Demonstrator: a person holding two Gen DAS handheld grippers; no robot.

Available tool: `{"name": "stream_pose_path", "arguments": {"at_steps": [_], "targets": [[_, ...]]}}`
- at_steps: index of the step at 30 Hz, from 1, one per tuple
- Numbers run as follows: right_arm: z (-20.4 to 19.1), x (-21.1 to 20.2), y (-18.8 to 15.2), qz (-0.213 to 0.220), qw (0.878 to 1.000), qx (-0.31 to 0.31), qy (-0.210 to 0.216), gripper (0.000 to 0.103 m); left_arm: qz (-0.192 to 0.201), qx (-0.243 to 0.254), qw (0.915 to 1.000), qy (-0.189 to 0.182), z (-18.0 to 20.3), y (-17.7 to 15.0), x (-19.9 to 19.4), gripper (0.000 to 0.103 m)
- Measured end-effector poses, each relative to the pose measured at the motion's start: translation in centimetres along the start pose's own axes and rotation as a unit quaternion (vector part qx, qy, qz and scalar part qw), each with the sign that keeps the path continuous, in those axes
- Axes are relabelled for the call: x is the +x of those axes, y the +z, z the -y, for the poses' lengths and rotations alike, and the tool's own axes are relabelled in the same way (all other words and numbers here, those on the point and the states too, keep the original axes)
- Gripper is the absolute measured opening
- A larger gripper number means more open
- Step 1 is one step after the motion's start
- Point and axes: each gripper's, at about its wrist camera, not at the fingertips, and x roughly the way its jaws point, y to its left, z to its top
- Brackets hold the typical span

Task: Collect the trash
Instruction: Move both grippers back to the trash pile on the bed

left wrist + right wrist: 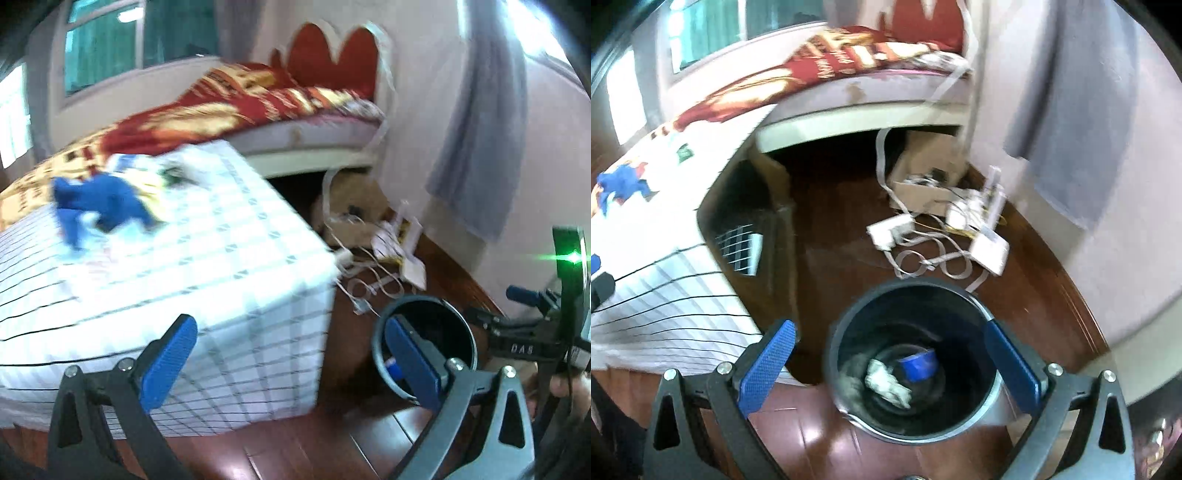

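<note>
Two views, both motion-blurred. Right hand-held gripper hangs directly over a round dark trash bin on the wood floor, jaws spread wide, holding nothing. In the bin: crumpled white paper and a blue cup-like item. Left hand-held gripper is also wide and empty, facing the counter w/ grid-pattern cover. More trash, a crumpled blue piece among white scraps, lies on the counter ahead and left of the left gripper, which looks nearer to it. Long axis unclear. Cables and white adapters lie on the floor beyond the bin.
</note>
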Motion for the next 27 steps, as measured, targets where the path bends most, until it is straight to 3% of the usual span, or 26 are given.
{"name": "stream_pose_path", "arguments": {"at_steps": [3,6,14,21,27], "targets": [[-2.4,-0.6,1.6,0.016,1.0,-0.012,0.007,0.103,0.02,-0.027,0.9991,0.027,-3.1,0.3,-1.2,0.101],[-5.7,-2.0,3.5,0.054,0.997,-0.029,0.039,0.103,0.033,-0.051,0.9965,0.058,-6.3,0.5,-1.9,0.1],[-16.2,-3.5,7.5,0.104,0.981,-0.103,0.126,0.103,0.044,-0.103,0.9874,0.112,-13.9,0.6,-2.8,0.09],[-23.9,-2.9,10.3,0.114,0.965,-0.157,0.176,0.092,0.054,-0.123,0.982,0.133,-17.6,1.1,-2.9,0.088],[-30.0,0.0,12.9,0.104,0.953,-0.191,0.211,0.085,0.044,-0.131,0.9809,0.137,-19.9,1.7,-1.5,0.088]]}}
